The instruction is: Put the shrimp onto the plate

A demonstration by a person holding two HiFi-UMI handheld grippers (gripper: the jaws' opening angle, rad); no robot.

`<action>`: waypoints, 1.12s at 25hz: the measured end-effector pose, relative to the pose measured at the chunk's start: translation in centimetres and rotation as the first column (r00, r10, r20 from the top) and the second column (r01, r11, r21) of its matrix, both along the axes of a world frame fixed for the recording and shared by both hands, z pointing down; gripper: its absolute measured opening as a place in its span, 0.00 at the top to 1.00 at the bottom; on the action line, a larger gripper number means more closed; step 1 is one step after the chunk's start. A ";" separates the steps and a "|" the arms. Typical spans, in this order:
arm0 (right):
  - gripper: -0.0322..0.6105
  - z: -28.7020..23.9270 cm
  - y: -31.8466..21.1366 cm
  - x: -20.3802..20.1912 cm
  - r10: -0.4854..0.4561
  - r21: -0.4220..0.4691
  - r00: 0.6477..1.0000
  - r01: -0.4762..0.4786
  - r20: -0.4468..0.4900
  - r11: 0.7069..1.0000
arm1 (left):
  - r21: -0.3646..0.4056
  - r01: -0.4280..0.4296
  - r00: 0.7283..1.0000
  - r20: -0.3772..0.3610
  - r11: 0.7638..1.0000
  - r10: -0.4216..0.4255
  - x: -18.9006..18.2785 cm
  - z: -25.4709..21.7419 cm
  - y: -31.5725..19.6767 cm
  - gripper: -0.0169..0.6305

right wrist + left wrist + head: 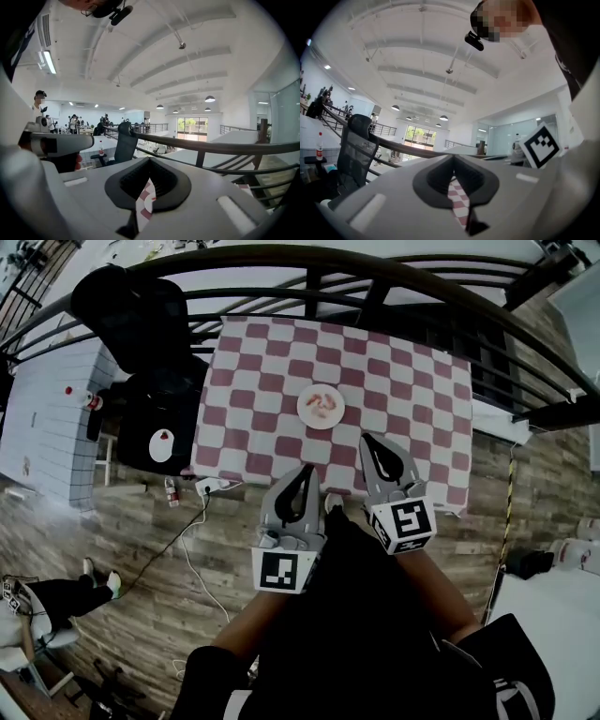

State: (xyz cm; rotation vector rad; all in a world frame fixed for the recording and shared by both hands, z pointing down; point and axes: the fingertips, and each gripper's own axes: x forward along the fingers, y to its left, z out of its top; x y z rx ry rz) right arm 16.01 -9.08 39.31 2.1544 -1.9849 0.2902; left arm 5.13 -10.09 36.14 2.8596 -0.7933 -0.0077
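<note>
You're holding both tools low, close in front of you at the near edge of the tabletop [422, 399], well short of anything to pick up. The left tongs [307, 470] are pressed together with nothing between them; in the left gripper view only a thin sliver of the red-and-white checked cloth is showing through the slit. It's the same with the right tongs [367, 440]: pressed together and empty, poking just over the near edge of the cloth.

The plate [302, 409] is sitting near the middle of the tabletop, well apart from both tools and a little to the far side of them. The shrimp [322, 404] are lying on it as pale pink pieces, though they're too small here to count. Nothing else is showing on the cloth.

By my reading, you're resting in a neutral pose because the job is looking finished: the shrimp are lying on the plate and nothing is left for either tool to carry.
</note>
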 end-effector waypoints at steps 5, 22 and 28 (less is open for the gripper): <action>0.95 -2.5 2.4 0.8 0.081 0.049 0.996 -0.080 -0.023 0.996 | 0.017 -0.088 0.996 -0.019 0.996 0.088 2.4 -0.7 1.0 0.96; 0.95 -3.5 7.5 0.5 0.250 0.096 0.966 -0.243 -0.062 0.965 | 0.056 -0.278 0.960 -0.019 0.959 0.279 5.8 -1.6 4.4 0.96; 0.95 -3.3 8.4 0.1 0.262 0.093 0.963 -0.256 -0.064 0.962 | 0.063 -0.287 0.957 -0.012 0.956 0.288 5.3 -1.5 5.2 0.96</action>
